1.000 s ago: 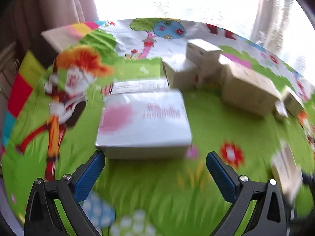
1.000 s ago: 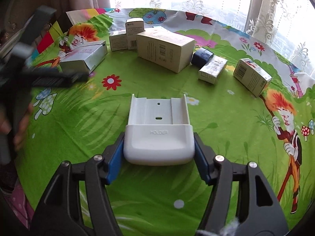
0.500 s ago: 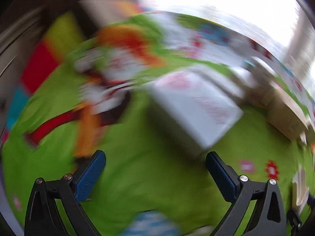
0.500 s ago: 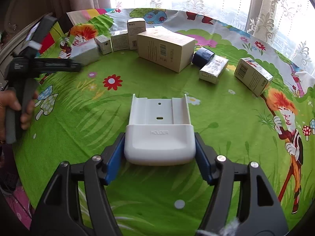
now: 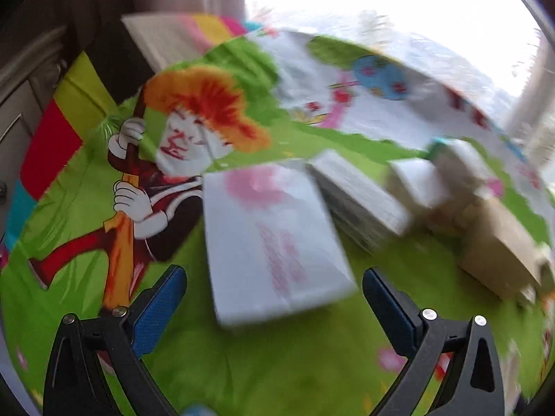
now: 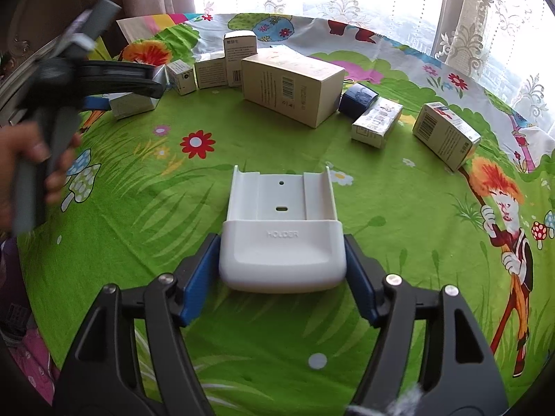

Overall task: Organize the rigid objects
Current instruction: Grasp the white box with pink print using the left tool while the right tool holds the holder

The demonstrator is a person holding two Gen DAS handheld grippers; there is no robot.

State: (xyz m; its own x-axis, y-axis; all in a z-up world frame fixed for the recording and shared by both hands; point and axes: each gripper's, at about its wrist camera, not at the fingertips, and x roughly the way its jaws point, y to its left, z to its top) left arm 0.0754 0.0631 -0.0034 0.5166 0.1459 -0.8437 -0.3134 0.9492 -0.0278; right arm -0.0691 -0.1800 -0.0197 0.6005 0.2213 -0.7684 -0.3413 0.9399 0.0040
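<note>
Right gripper [image 6: 281, 274]: jaws opening, blue ribbed pads flank the white holder [image 6: 282, 239] on both sides; left pad just clear, right pad at or barely off the wall, can't tell which. Holder is smooth moulded plastic, rounded front pocket embossed "HOLDER", flat back plate with two side rails, one round hole and one slot. It lies flat on the surface [image 6: 145, 208], which is covered with a glossy green cartoon-print cloth.

Left gripper [image 5: 272, 286]: jaws spread wide, gripping nothing. Between them, further ahead, sits a flat white carton [image 5: 270, 239] with pink print, rectangular, matte; view is motion-blurred. Pads don't touch it. A second, narrower white box [image 5: 357, 197] lies just beside its right edge.

Back of the surface, right wrist view: large kraft cardboard box [image 6: 291, 86] with barcode, a tall white box [image 6: 240, 57] upright behind it, a small dark-blue box [image 6: 357, 98], and two printed cartons lying on their sides to the right [image 6: 377, 126] [image 6: 445, 135].

A hand [image 6: 20, 173] holds the left gripper's grey handle at frame left.
</note>
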